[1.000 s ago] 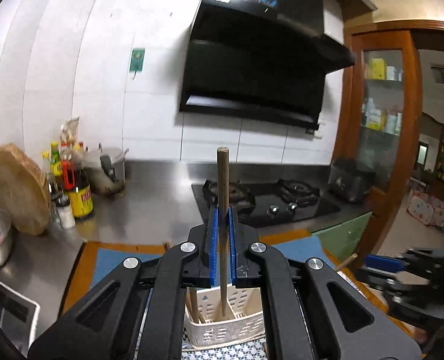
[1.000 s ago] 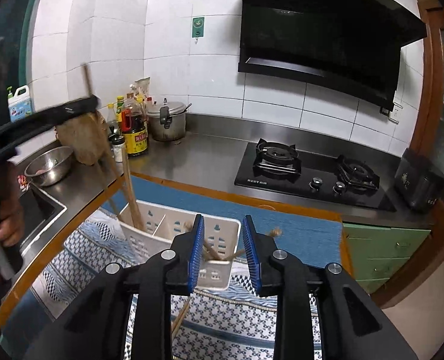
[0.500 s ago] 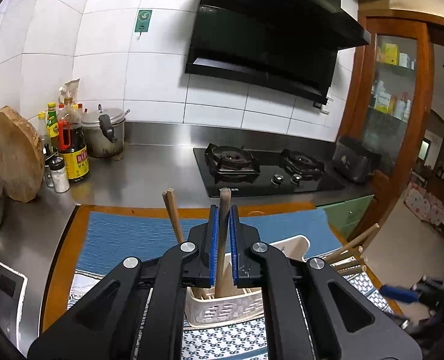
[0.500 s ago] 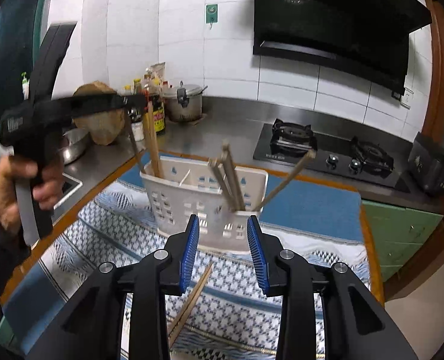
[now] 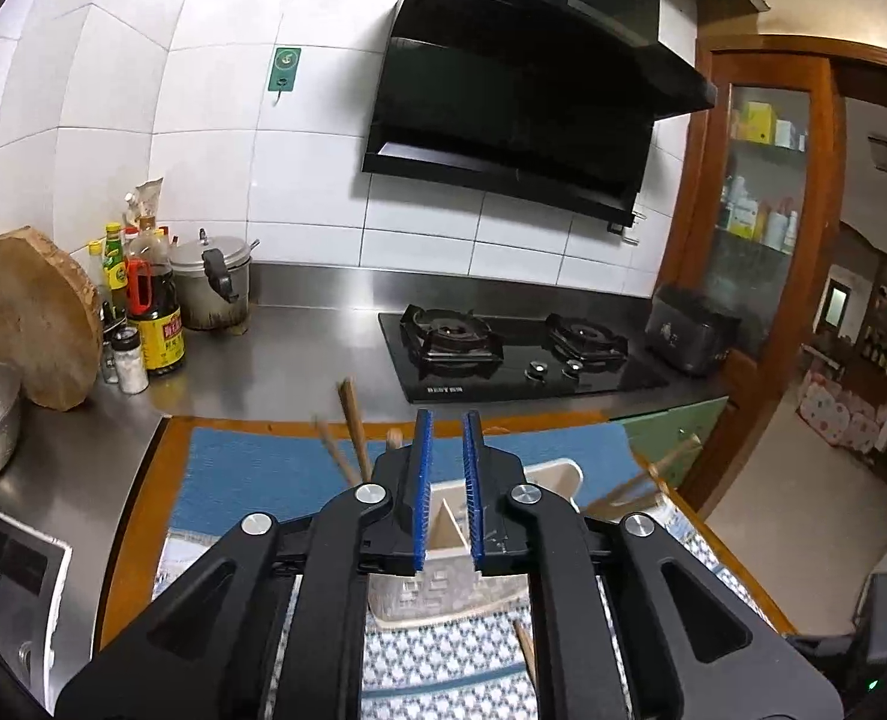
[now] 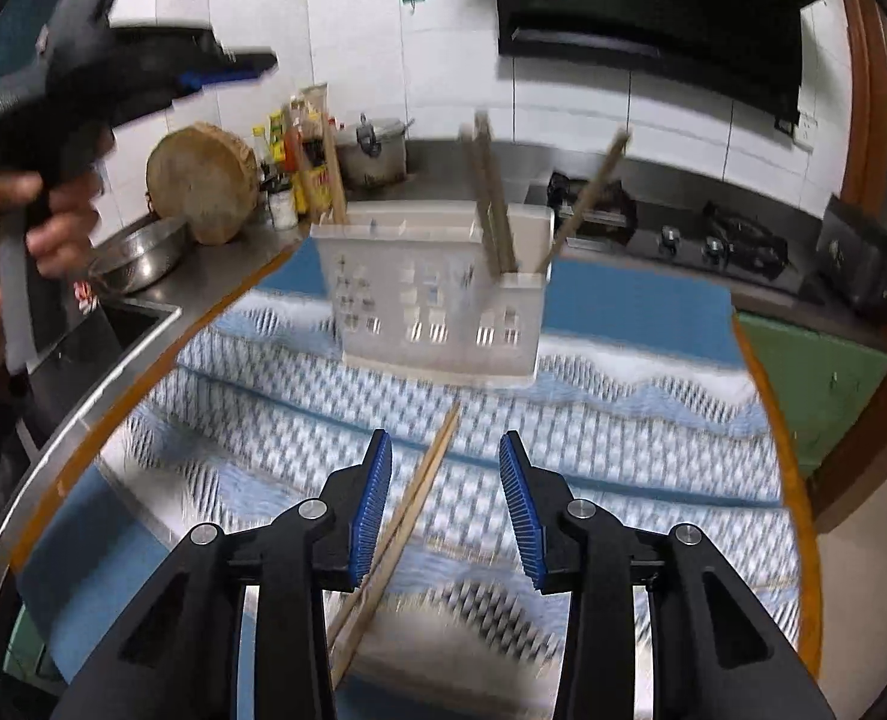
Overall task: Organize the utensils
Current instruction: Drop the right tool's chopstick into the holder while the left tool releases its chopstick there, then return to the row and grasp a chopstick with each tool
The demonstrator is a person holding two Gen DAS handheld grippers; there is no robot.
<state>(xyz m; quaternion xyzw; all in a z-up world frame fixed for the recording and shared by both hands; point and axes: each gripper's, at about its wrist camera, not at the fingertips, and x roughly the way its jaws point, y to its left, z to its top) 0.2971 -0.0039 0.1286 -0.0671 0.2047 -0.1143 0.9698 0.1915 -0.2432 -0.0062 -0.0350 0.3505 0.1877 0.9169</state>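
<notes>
Patterned cloth (image 6: 623, 420) lay under my right tongs (image 6: 446, 504), just widened around the loose chopstick (image 6: 419, 486); centring seemed wise. My left tongs (image 5: 443, 492) had just parted, empty.

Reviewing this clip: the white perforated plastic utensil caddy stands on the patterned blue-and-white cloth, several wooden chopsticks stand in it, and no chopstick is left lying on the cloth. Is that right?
Not quite. Wooden chopsticks do lie flat on the patterned blue-and-white cloth, in front of the white perforated plastic utensil caddy; the right wrist view shows them between the fingers of the open right hand-held gripper. The rest stands.
</notes>
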